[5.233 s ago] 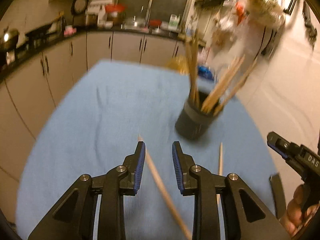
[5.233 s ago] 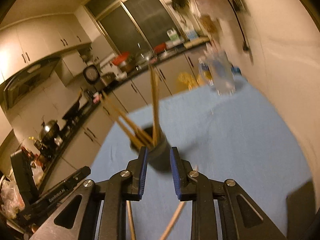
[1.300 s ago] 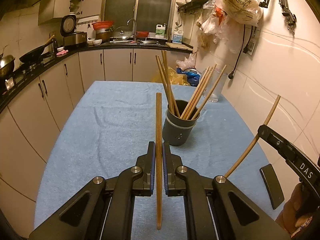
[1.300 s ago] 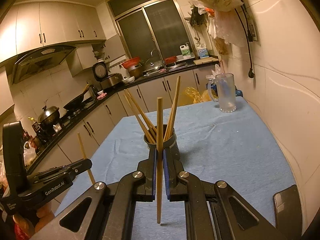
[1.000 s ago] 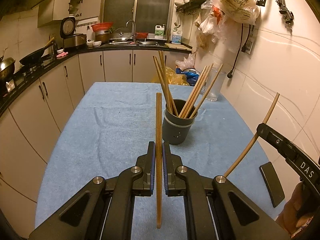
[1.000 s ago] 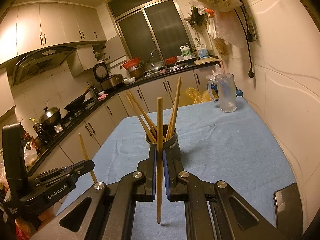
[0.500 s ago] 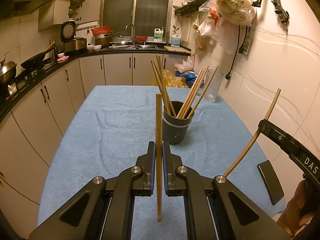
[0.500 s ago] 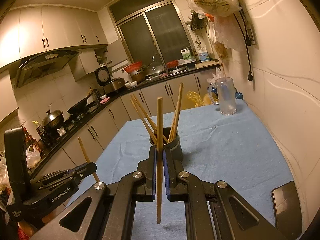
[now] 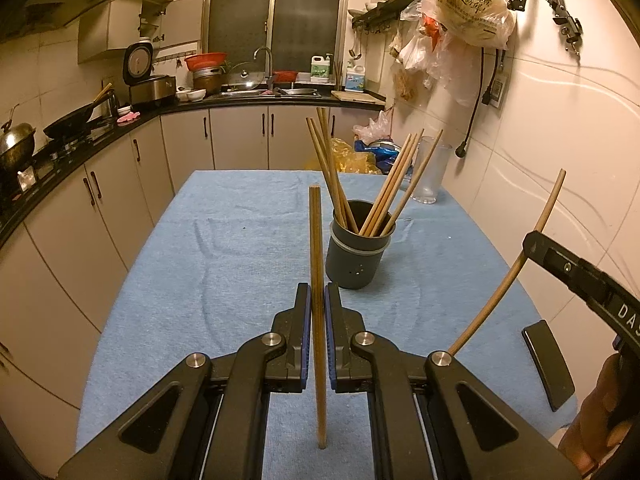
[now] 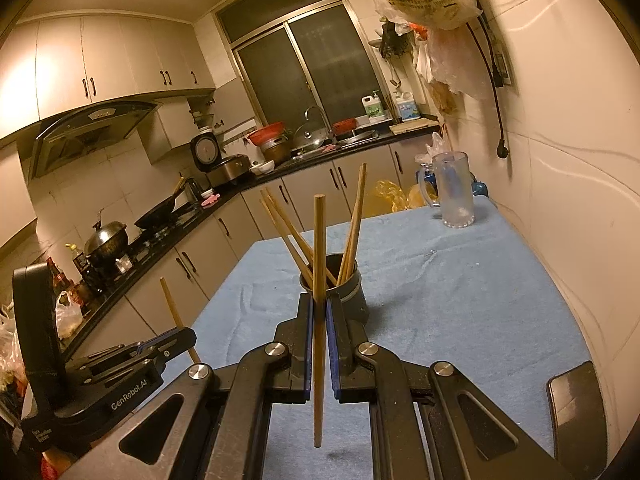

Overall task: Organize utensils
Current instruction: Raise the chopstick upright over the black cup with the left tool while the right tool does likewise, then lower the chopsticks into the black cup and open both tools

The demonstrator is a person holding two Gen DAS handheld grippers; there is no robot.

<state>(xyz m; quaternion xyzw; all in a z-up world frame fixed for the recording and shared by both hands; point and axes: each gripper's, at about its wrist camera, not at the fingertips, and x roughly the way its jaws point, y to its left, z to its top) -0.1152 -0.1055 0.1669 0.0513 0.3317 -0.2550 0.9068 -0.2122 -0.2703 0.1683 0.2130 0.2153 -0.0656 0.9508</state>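
A dark grey utensil cup (image 9: 357, 255) (image 10: 352, 289) with several wooden chopsticks leaning in it stands on the blue cloth-covered table (image 9: 240, 248) (image 10: 460, 300). My left gripper (image 9: 317, 294) is shut on one wooden chopstick (image 9: 316, 240), held upright, short of the cup and slightly left of it. My right gripper (image 10: 319, 304) is shut on another upright chopstick (image 10: 319, 236), just in front of the cup. Each view catches the other gripper at its edge, the right one (image 9: 536, 240) and the left one (image 10: 188, 336), still pinching its chopstick.
A frosted glass mug (image 9: 430, 172) (image 10: 454, 190) stands at the table's far right by the wall. A black phone (image 9: 547, 364) (image 10: 576, 408) lies on the near right edge. Kitchen cabinets (image 9: 120, 184) run along the left and back. Plastic bags (image 9: 468, 4) hang on the right wall.
Five seconds ago both grippers stood open over chopsticks lying on the cloth; each now grips one. Over the last second the view has drawn back slightly from the cup.
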